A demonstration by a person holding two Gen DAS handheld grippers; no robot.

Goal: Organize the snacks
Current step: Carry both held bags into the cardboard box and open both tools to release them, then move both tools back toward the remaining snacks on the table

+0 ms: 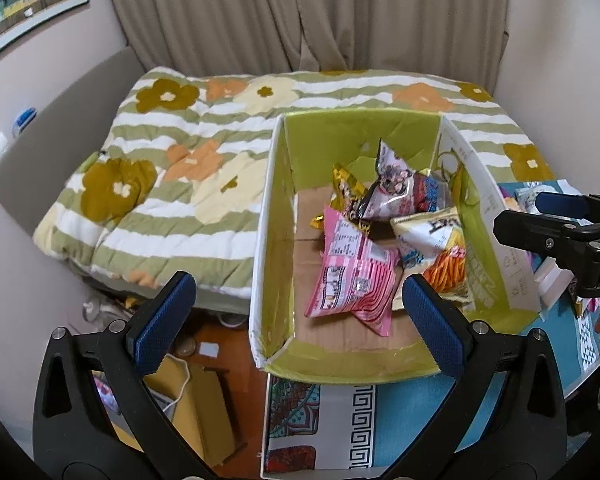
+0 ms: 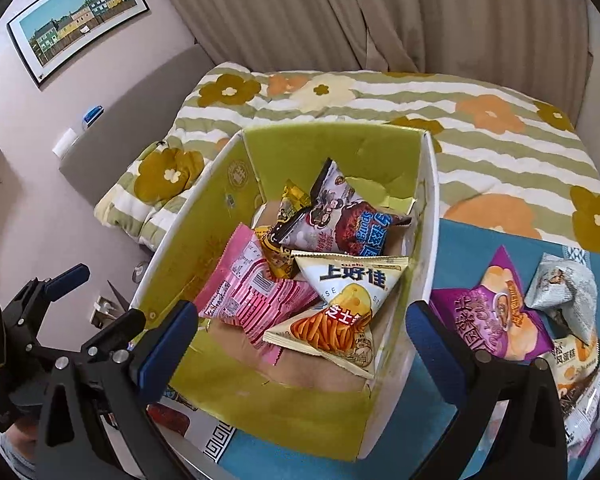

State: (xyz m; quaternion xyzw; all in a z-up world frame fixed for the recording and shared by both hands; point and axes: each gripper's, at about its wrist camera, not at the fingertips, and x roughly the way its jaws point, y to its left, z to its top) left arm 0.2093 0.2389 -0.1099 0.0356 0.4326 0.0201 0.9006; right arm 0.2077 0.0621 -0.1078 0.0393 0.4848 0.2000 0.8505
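Right fingers: the right gripper (image 2: 302,344) stands spread wide and empty, blue pads (image 2: 168,344) apart, hovering over the near end of the cardboard box (image 2: 216,220).
Left fingers: the left gripper (image 1: 300,324) is likewise wide apart, gripping nothing, above the box's near left corner.
Between the right fingers: the white cheese-stick packet (image 2: 340,312) lies loose on top of the pink packet (image 2: 252,296), touching neither pad.
Beyond the fingers: a grey-and-red packet (image 2: 340,216) and a gold packet (image 2: 292,204) lean at the far end.
Outside the right finger: the purple chip packet (image 2: 496,312) and a grey crumpled packet (image 2: 564,292) wait on the teal cloth (image 2: 460,248), just beside the box wall.
Handling: I judge these bags light, air-puffed, slick foil; contents crush easily.
Where to grip: probably the flat sealed edge or a corner of the purple packet, pinched gently.
Risk: squeezing the belly could pop or slip it.
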